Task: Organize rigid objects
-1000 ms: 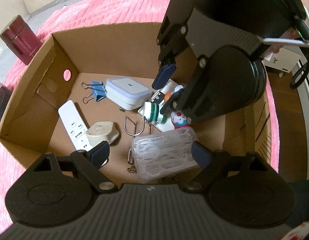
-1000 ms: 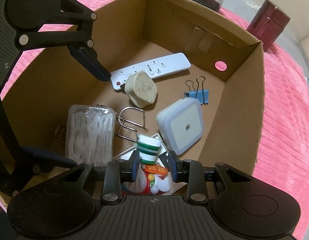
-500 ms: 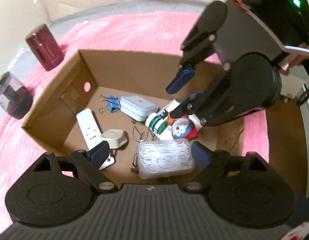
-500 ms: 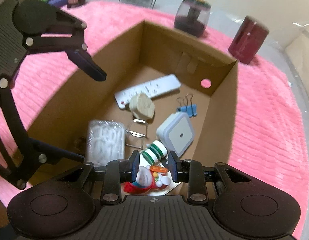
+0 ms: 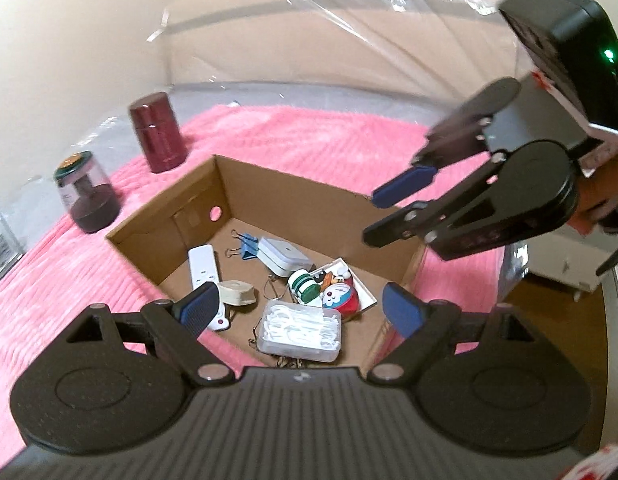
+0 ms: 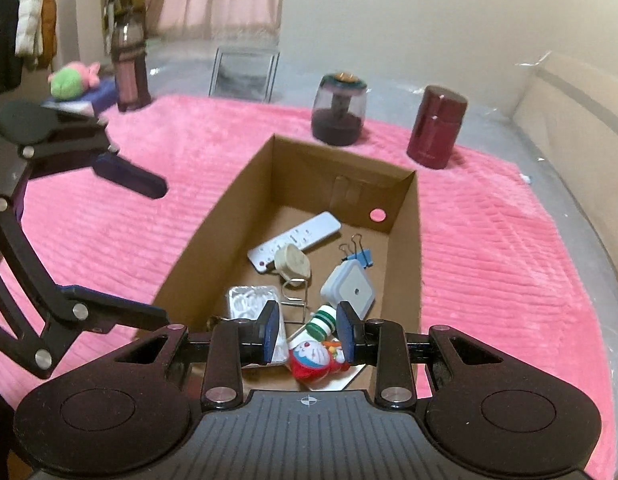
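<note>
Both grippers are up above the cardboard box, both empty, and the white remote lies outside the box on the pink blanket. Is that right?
Not quite. The white remote lies inside the cardboard box, on its floor beside the beige round piece, as the right wrist view shows. The rest holds: the left gripper and right gripper are both open, empty, above the box.

Both wrist views high — sharing cardboard box (image 5: 293, 184)

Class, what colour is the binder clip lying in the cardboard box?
Blue, with silver wire handles; the binder clip shows best in the right wrist view.
</note>
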`<state>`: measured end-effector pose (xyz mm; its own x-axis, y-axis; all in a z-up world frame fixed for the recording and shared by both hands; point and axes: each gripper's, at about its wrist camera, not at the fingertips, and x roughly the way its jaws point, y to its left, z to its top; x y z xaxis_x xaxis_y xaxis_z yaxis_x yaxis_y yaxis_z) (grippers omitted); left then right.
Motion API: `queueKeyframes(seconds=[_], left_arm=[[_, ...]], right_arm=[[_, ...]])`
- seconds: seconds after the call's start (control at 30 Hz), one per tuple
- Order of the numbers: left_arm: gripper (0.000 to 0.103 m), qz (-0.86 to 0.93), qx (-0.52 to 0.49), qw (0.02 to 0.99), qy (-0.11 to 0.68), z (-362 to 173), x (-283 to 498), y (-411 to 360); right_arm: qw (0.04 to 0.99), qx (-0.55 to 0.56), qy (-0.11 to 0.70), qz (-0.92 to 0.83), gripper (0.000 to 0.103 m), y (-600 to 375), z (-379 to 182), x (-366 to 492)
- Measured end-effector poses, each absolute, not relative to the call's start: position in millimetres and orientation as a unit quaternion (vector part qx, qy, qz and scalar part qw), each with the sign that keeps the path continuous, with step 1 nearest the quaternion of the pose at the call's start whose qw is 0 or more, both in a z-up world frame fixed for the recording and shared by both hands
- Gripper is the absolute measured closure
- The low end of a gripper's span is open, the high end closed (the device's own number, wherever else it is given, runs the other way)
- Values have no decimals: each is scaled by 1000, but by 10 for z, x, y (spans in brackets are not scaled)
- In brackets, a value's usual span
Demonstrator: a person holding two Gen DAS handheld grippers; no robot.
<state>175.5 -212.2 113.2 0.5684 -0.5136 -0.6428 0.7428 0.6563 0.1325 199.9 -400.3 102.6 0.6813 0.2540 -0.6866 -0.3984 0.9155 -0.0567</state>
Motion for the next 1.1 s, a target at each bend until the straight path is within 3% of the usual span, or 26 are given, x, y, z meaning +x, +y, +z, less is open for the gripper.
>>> queueKeyframes(seconds=[0.4,0.57,1.1], left_arm=[[10,-284,72,920,259,1150,1087,-1597],[8,-254,44,933,249,1108,825,-1477],[1,-172,1,949,263,801,398,-1365]], right_arm=[[941,-51,303,141,73,-4025,1121,1251],[950,-21,282,132,59,-4005,1076,954],[955,117,266,62,30,-4180,811,448]])
